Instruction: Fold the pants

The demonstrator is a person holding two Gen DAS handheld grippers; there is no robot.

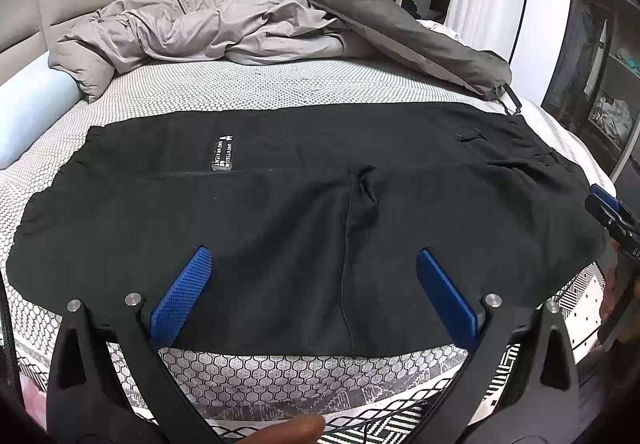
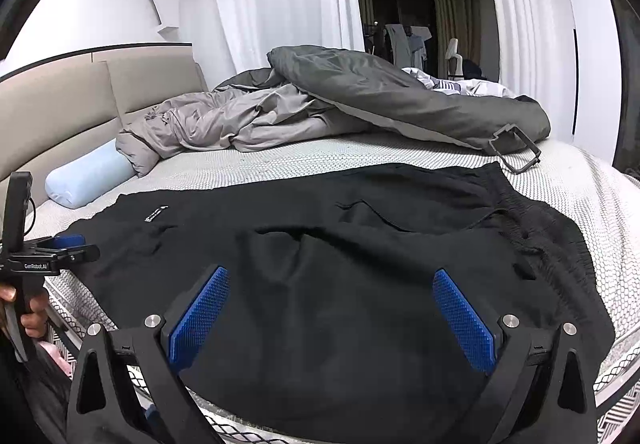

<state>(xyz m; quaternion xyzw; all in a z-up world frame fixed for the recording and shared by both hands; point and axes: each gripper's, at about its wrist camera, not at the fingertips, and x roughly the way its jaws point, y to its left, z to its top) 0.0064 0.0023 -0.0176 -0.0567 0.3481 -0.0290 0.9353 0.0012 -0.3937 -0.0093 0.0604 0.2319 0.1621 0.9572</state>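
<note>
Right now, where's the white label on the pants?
The white label sits on the black pants toward their far left in the left wrist view, on the leg end nearest the light blue bolster pillow, ahead of the open left gripper.

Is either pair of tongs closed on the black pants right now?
No. Both the left tongs and the right tongs stand wide open above the pants, with blue pads apart and no cloth between them.

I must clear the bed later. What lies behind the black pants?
Behind the black pants: bare mattress, crumpled grey duvet, light blue bolster. Anything beneath the duvet is hidden.
</note>
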